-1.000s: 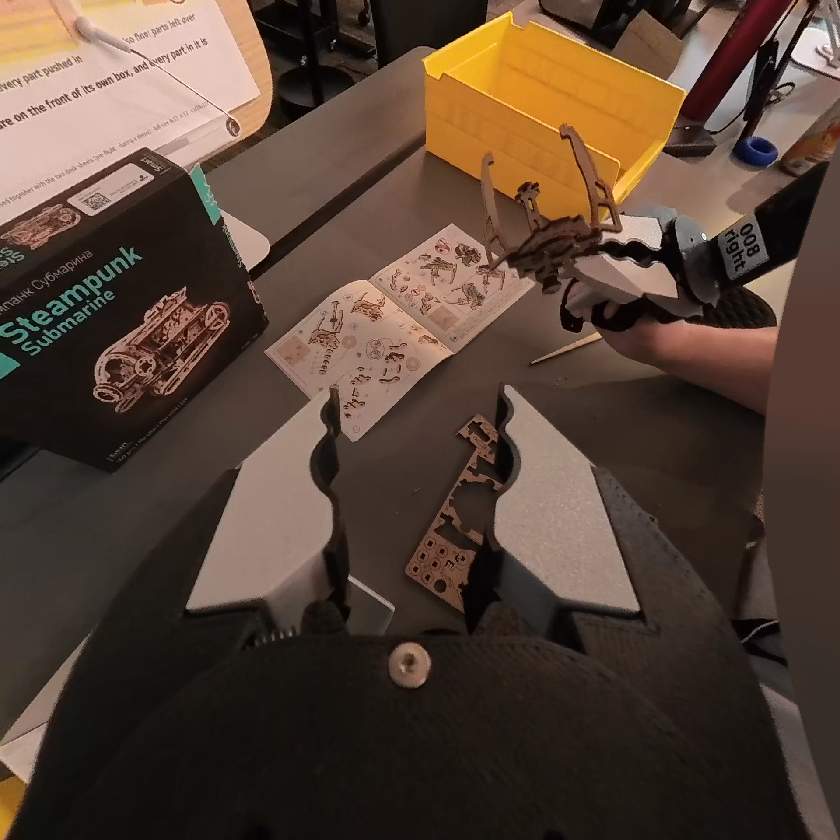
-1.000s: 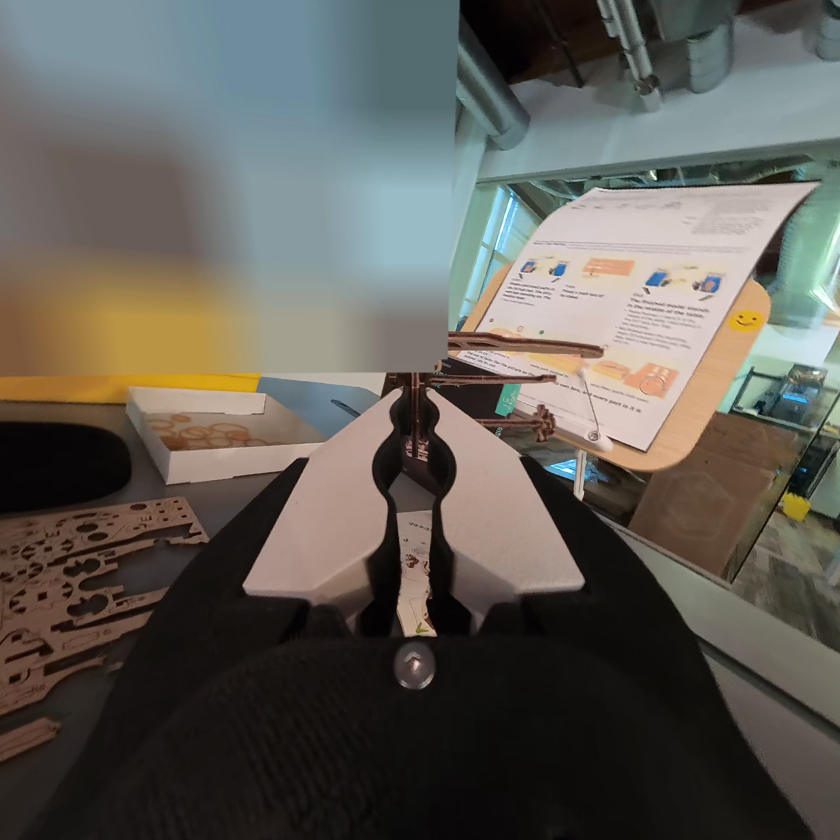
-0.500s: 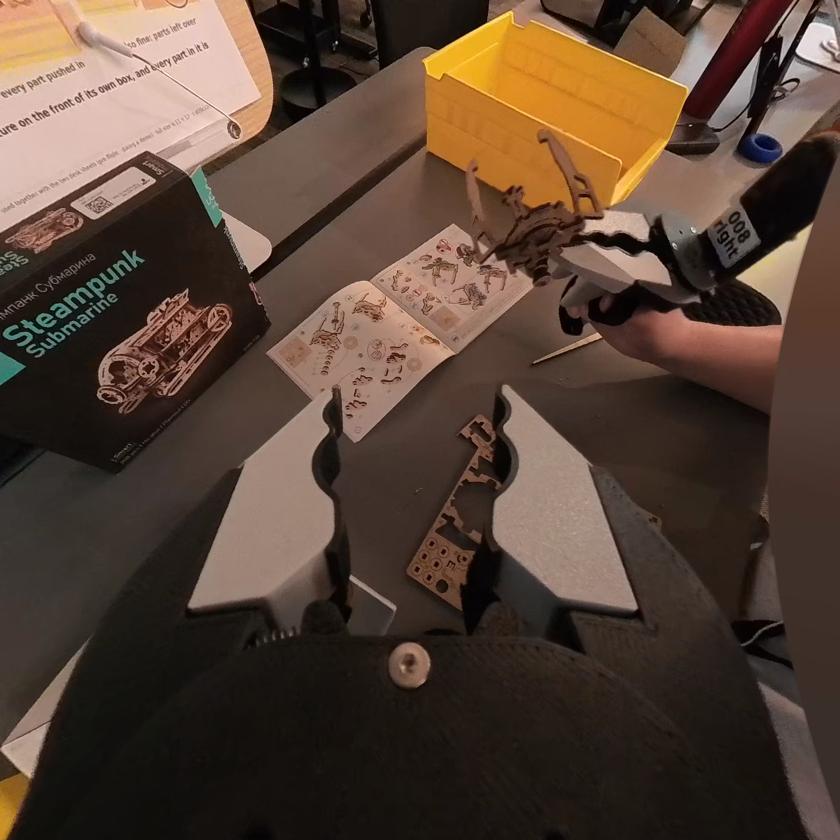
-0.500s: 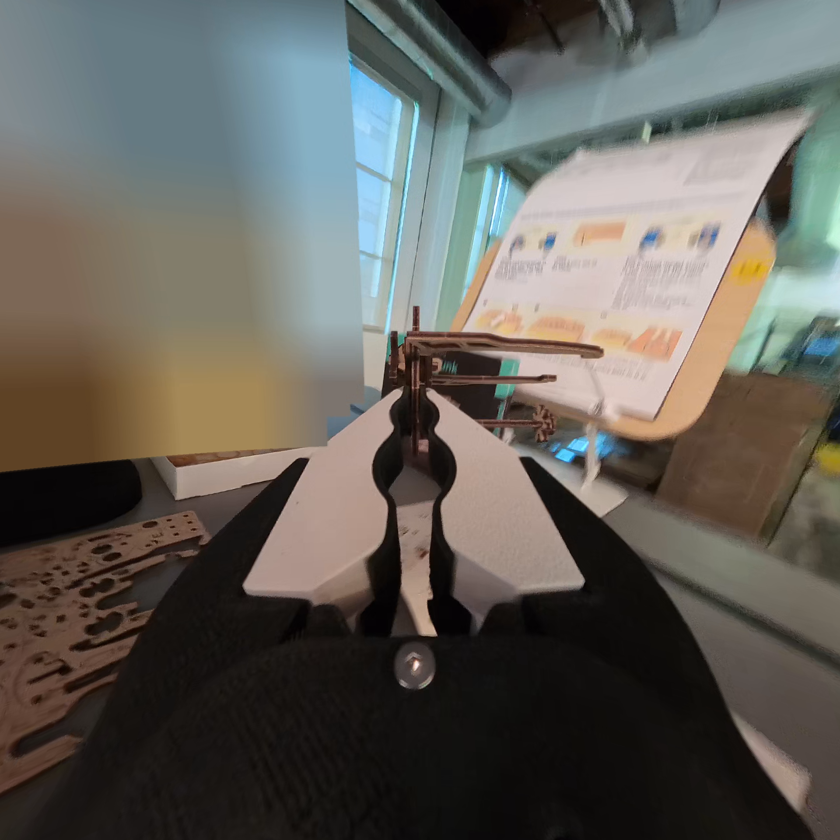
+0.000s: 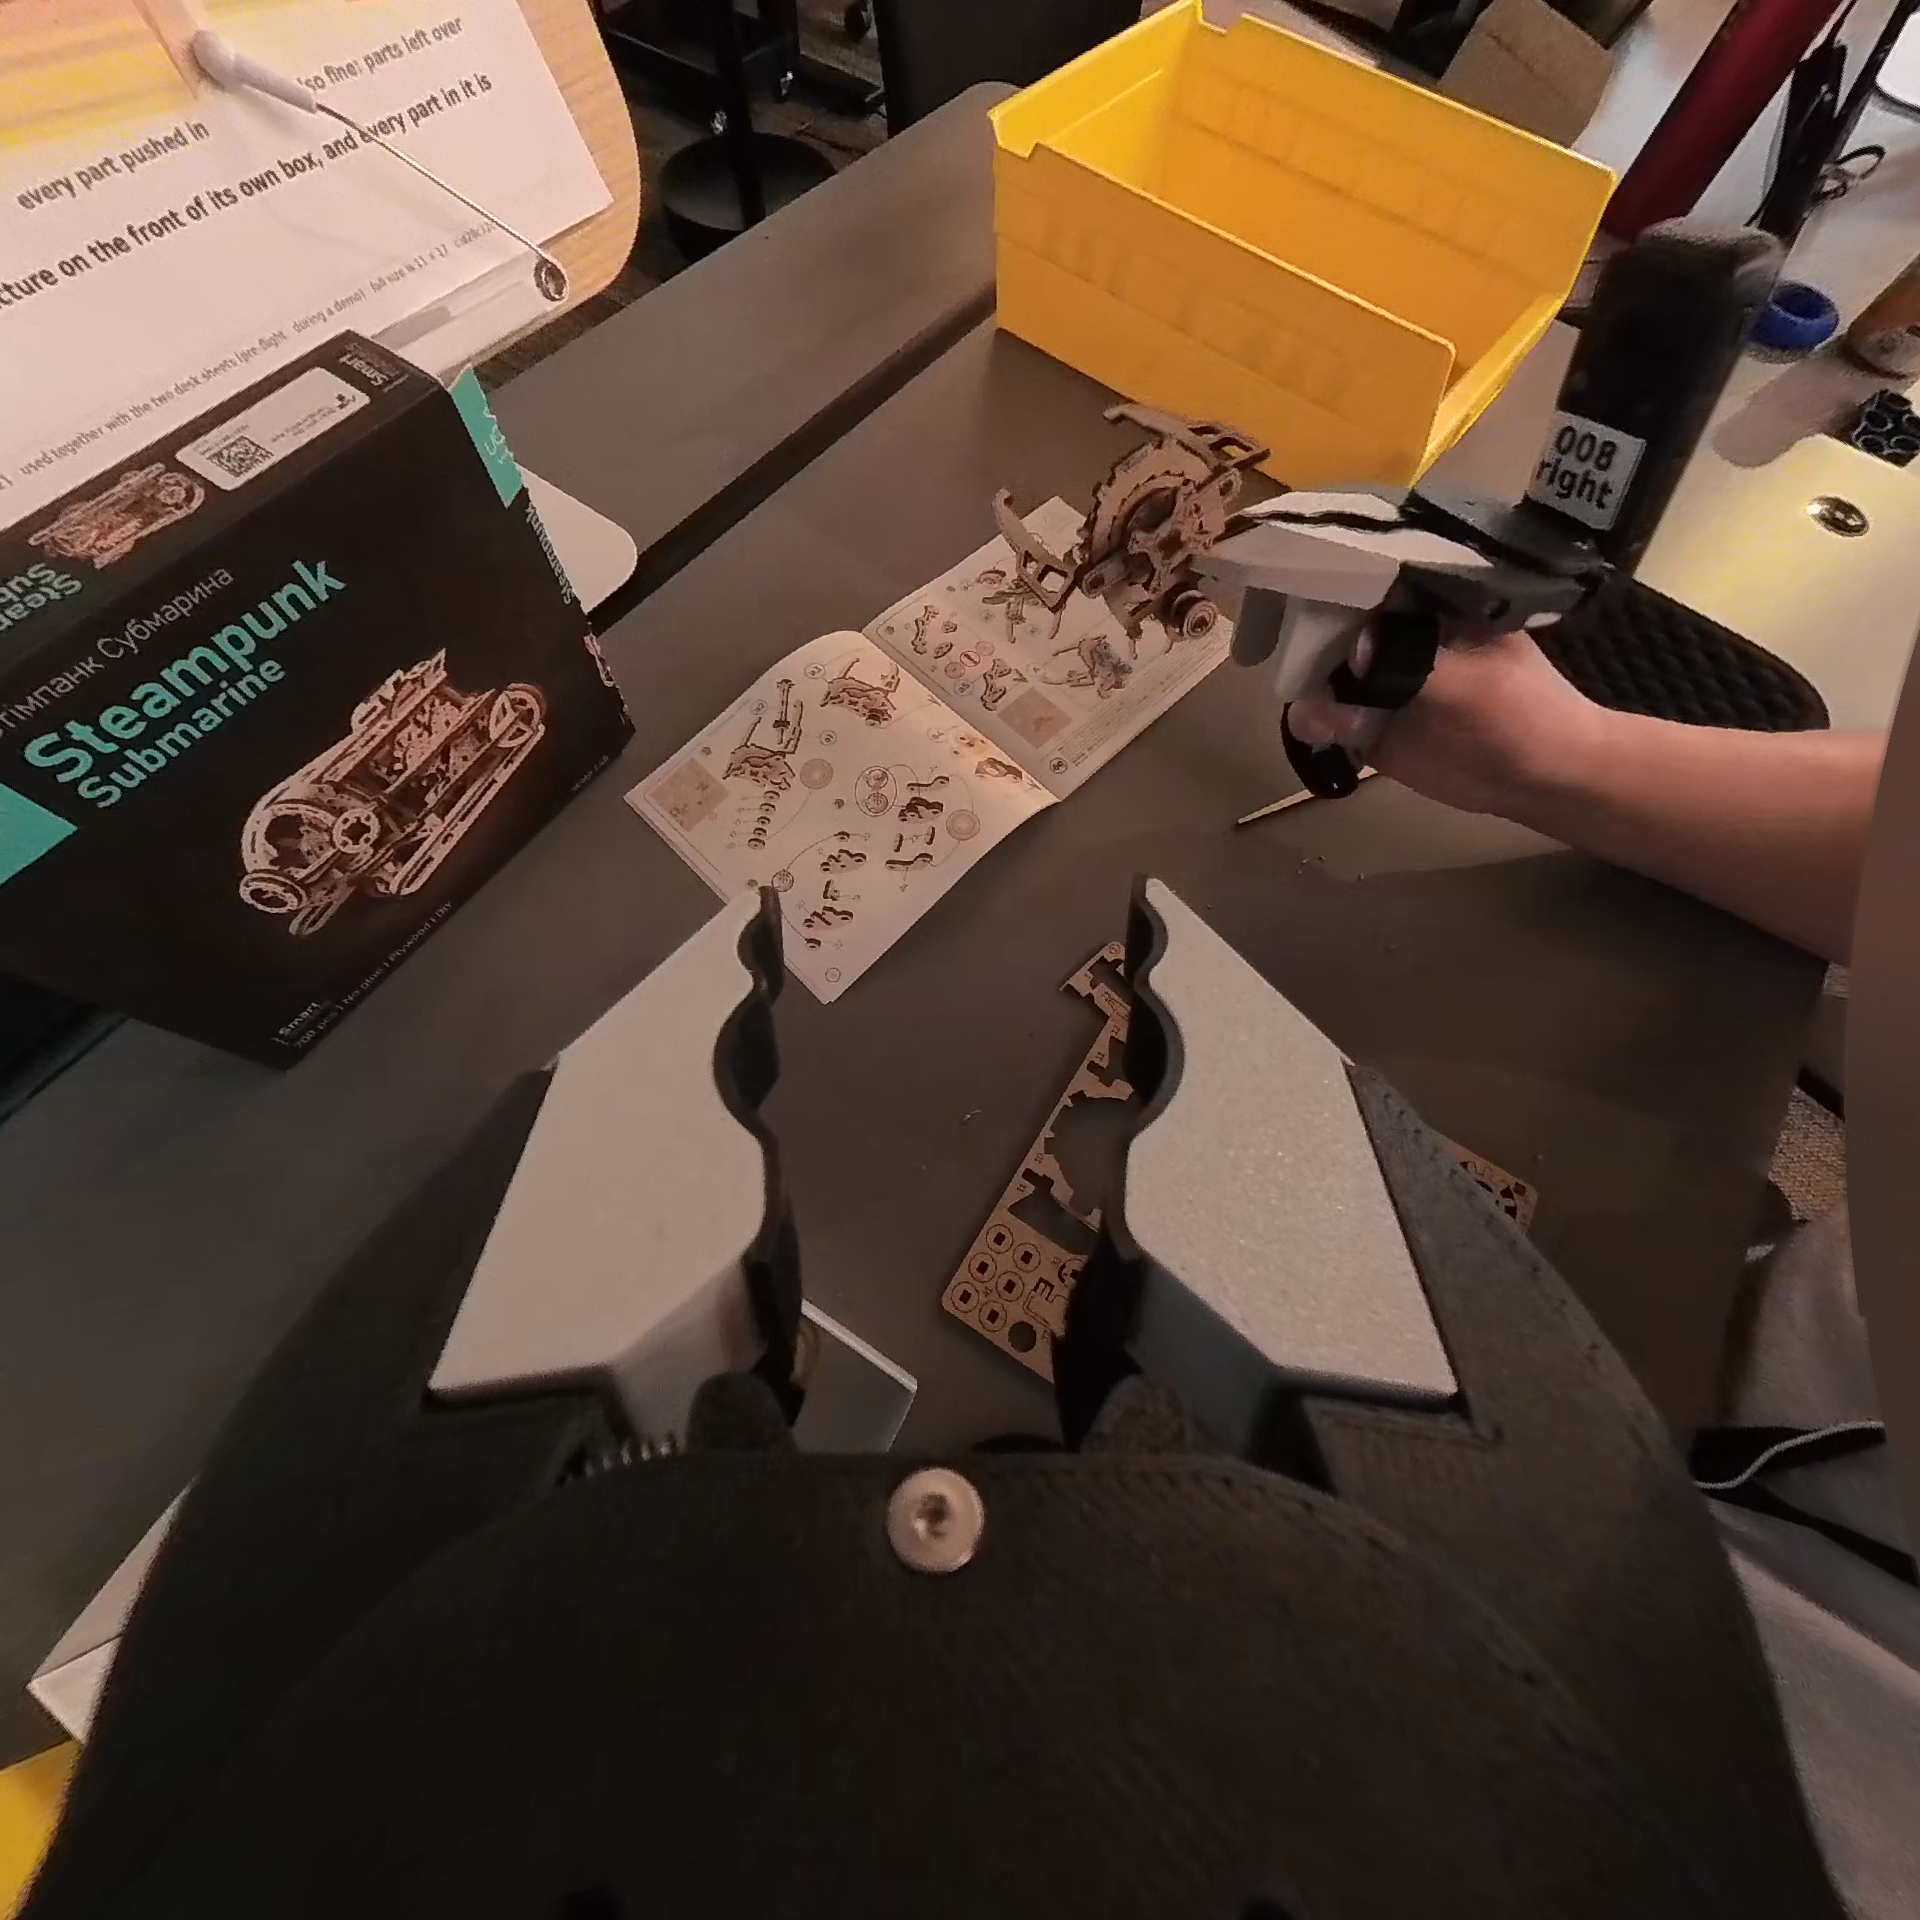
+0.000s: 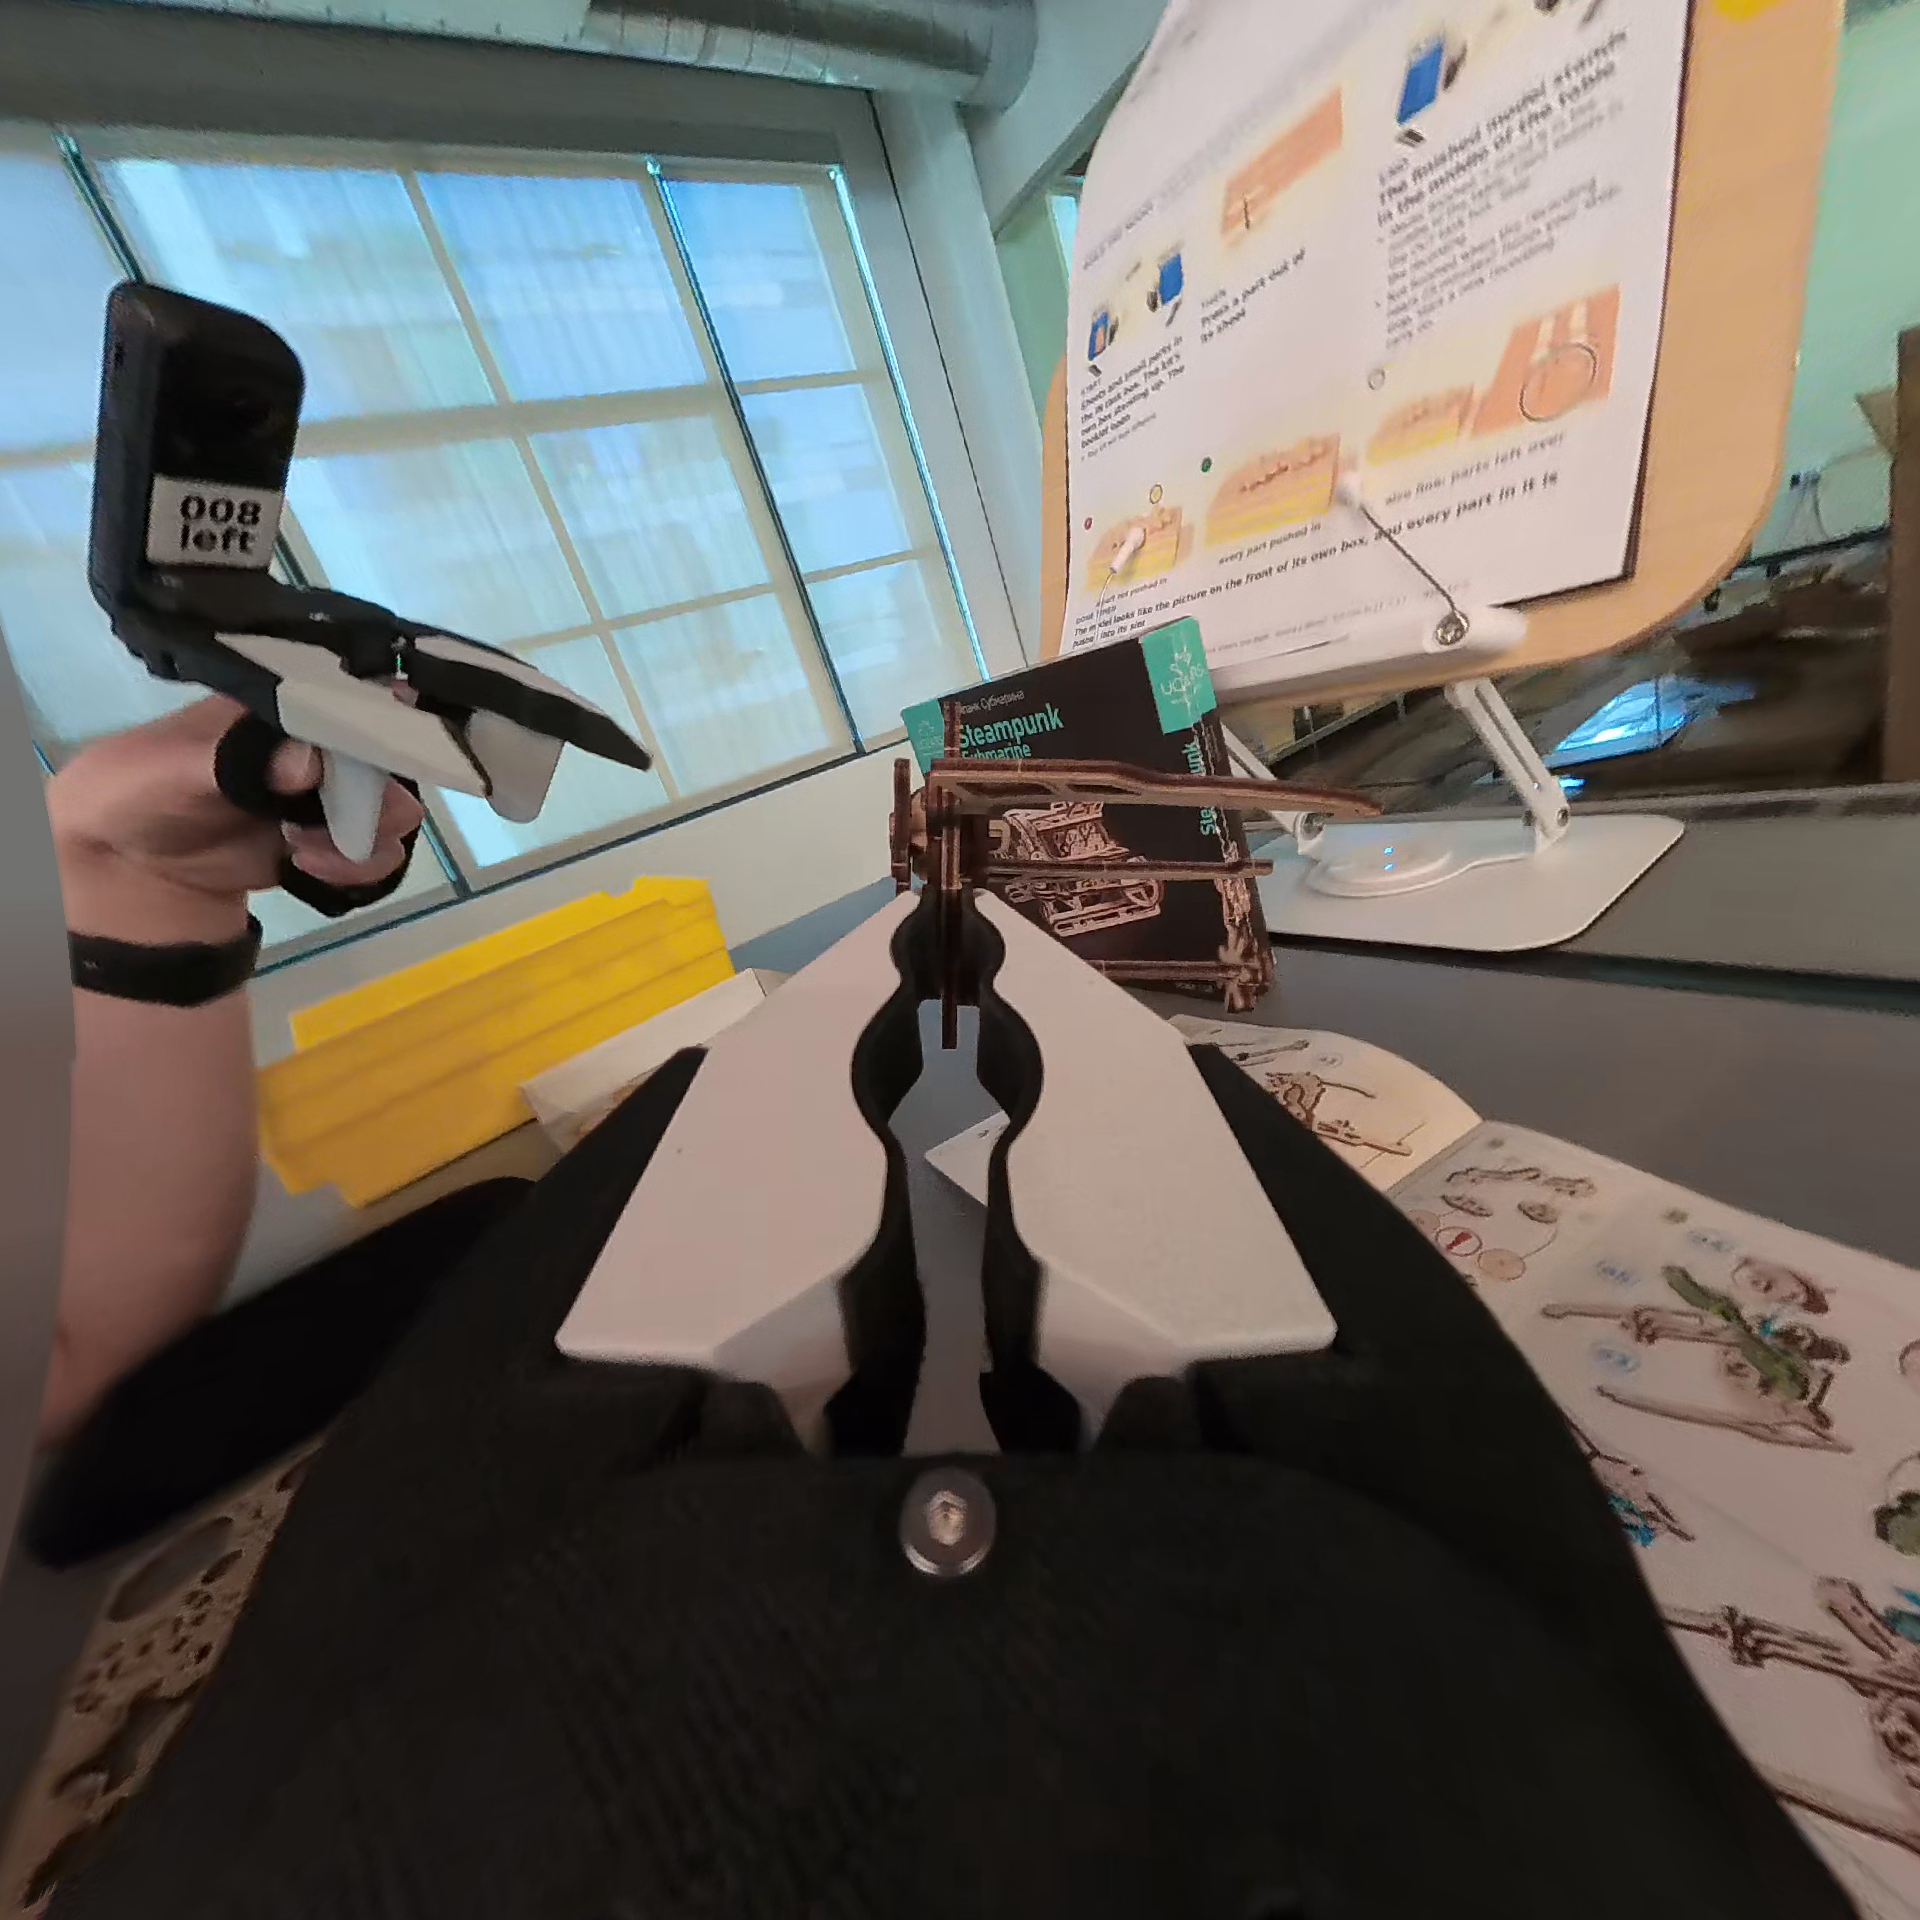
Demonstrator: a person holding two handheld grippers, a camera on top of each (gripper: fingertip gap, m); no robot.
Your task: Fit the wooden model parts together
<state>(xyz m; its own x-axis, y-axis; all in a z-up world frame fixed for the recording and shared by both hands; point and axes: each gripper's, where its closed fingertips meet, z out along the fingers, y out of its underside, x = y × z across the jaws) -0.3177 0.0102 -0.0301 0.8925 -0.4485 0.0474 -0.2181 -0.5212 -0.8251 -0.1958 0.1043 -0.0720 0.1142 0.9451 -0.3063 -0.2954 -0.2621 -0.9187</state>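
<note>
My right gripper (image 6: pixel 948 902) is shut on a partly built wooden model (image 6: pixel 1081 831); its thin arms stick out to the right past the tips. In the left wrist view the right gripper (image 5: pixel 1221 551) holds that model (image 5: pixel 1138 530) low over the open instruction booklet (image 5: pixel 914 738). My left gripper (image 5: pixel 951 914) is open and empty above the dark table. A punched wooden parts sheet (image 5: pixel 1049 1174) lies under its right finger. In the right wrist view the left gripper (image 6: pixel 582 743) hangs in the air at the left.
A black model kit box (image 5: pixel 270 707) stands at the left. A yellow bin (image 5: pixel 1278 239) sits at the back. A board with an instruction sheet (image 6: pixel 1382 332) stands on a white stand. A wooden stick (image 5: pixel 1288 805) lies by the person's hand. More punched sheets (image 6: pixel 135 1652) lie lower left.
The right gripper has swung down and turned, bringing the model from up in the air to just above the booklet. The left gripper has stayed open and still.
</note>
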